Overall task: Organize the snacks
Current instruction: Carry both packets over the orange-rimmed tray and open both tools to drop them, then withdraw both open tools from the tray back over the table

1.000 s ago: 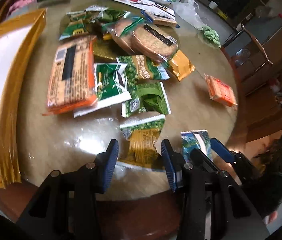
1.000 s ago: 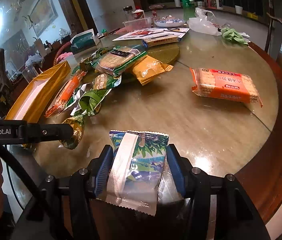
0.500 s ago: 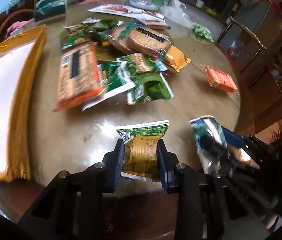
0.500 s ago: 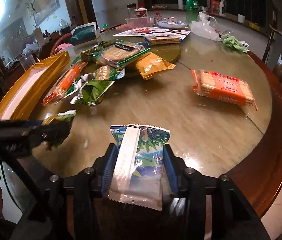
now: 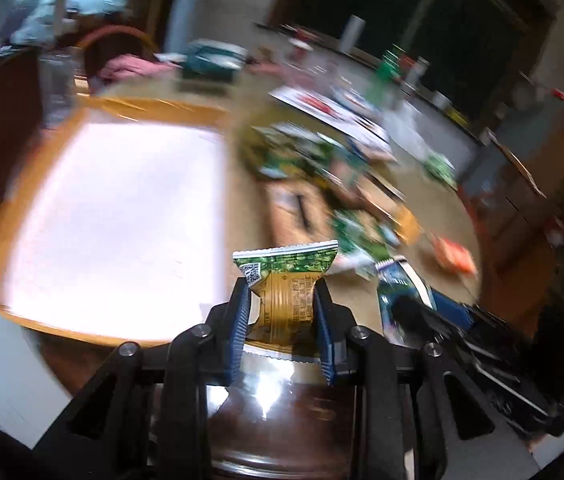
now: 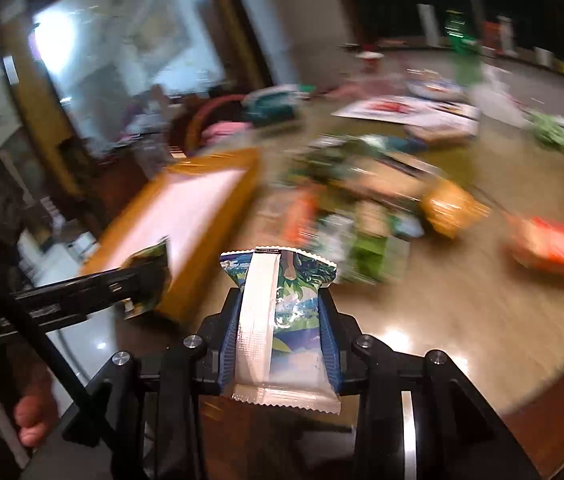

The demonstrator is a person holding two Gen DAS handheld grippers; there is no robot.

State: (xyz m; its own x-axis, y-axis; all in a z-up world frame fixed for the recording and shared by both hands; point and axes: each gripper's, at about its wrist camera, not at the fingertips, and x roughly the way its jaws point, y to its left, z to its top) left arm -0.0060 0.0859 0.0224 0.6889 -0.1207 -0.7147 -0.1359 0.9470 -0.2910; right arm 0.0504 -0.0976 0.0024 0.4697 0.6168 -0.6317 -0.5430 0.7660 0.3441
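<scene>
Left wrist: jaws pinching green-gold packet (image 5: 288, 300)

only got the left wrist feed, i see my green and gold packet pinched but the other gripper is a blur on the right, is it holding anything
Observer: Yes. The right gripper is shut on a blue and green packet, white seam strip facing the camera.
Operator: packet sitting straight in there
Observer: Upright, its crimped top edge standing above the fingers.
Operator: what's left of it
Observer: Your left gripper with the green and gold packet, in front of the gold-rimmed tray.
</scene>
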